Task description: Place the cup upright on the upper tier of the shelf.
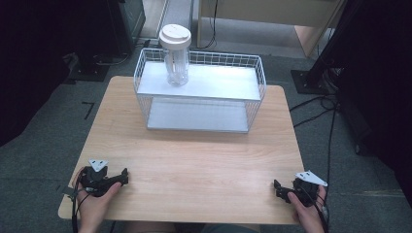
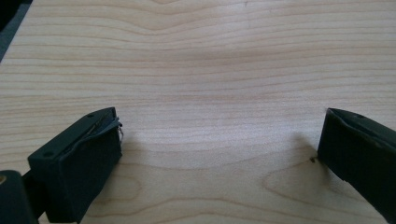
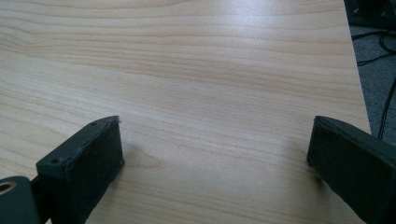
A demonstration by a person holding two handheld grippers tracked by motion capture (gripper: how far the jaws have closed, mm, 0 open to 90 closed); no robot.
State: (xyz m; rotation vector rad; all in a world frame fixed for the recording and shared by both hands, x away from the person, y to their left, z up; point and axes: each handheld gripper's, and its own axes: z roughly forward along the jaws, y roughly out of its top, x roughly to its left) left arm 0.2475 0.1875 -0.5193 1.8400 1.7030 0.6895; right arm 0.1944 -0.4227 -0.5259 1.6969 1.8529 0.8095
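Observation:
A clear plastic jar (image 1: 177, 58) with a cream lid stands upright on the top shelf of a white wire rack (image 1: 201, 90) at the far side of the wooden table (image 1: 194, 160). Near the table's front left corner, a hand holds my left gripper (image 1: 124, 175); in the left gripper view that same left gripper (image 2: 219, 135) is open over bare wood. At the front right corner rests my right gripper (image 1: 277, 187); in its own view the right gripper (image 3: 215, 140) has its jaws wide apart and holds nothing.
The rack has a lower shelf (image 1: 197, 116) with nothing on it. Cables (image 1: 316, 104) trail over the grey floor to the right of the table. Dark stands sit at the back left and right. The table's right edge (image 3: 355, 70) runs close to my right gripper.

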